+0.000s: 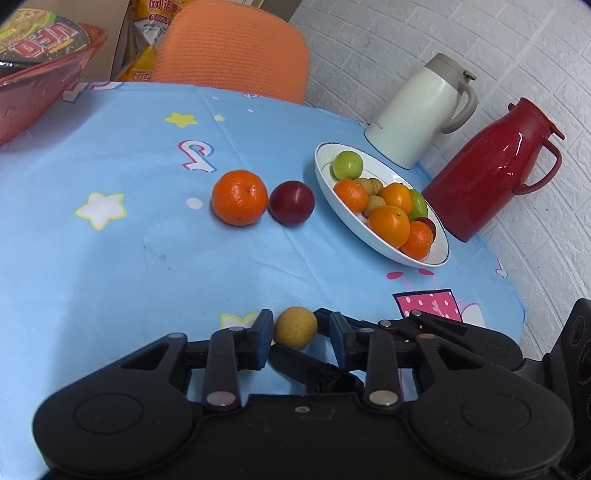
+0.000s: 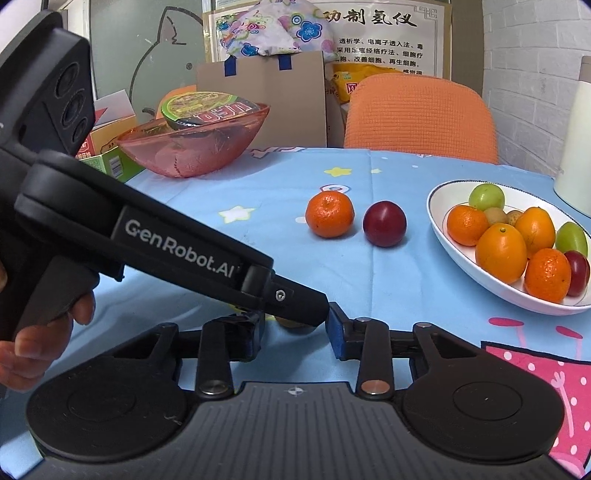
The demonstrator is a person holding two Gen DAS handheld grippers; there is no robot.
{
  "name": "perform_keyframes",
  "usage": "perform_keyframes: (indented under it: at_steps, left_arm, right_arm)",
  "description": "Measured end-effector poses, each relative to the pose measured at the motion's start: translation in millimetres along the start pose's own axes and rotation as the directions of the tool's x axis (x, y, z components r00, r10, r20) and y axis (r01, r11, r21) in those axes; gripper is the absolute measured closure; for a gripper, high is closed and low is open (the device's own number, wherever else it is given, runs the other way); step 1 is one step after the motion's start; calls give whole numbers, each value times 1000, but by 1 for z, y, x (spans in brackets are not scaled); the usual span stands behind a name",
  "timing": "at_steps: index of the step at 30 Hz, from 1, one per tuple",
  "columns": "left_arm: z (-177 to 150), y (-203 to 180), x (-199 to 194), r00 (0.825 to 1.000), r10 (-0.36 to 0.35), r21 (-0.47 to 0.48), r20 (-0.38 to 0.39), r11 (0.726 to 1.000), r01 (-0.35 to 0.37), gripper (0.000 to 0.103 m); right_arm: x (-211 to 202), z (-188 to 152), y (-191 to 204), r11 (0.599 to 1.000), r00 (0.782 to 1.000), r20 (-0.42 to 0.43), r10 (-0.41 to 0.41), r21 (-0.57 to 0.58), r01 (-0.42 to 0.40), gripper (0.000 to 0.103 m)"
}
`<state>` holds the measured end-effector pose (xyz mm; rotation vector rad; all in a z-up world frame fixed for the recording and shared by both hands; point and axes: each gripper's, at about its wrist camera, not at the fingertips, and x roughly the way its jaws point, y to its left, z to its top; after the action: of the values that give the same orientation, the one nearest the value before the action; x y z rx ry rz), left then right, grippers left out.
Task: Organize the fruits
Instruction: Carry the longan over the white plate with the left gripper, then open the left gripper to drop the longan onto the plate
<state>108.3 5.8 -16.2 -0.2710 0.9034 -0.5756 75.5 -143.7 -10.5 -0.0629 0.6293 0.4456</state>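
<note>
Judging the fruit (image 1: 295,326) light, firm and roll-prone, I'd pinch its middle; my left hand-held gripper (image 1: 301,339) gapes around it, while my right hand-held gripper (image 2: 295,332) has a hold I cannot tell.

Left claw (image 1: 295,332) gapes, crossing right claw (image 2: 295,328).

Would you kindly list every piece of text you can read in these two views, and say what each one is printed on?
"GenRobot.AI": side of the left gripper.
"UFO": lid of the noodle cup in the pink bowl.
"功制氢仪": heading of the wall poster; its smaller lines are too small to read reliably.
White jug: small logo, blurred.
Yellow snack bag: print unreadable.
</note>
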Motion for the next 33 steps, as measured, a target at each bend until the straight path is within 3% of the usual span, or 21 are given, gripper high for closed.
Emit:
perform_keyframes:
  at_steps: [5, 22, 33]
  left_arm:
    - [-1, -3, -1, 1000, 2, -6, 19, 1000, -2, 17]
    - [42, -79, 28, 995, -58, 172, 76, 984, 44, 17]
    - [68, -72, 54, 990, -99, 142, 104, 986, 83, 17]
  right_arm:
    - [-3, -1, -6, 999, 1000, 9, -5, 36, 4, 58]
    - [-35, 15, -62, 985, 975, 167, -148, 115, 130, 58]
    - [-17, 28, -86, 983, 966, 187, -180, 71, 170, 58]
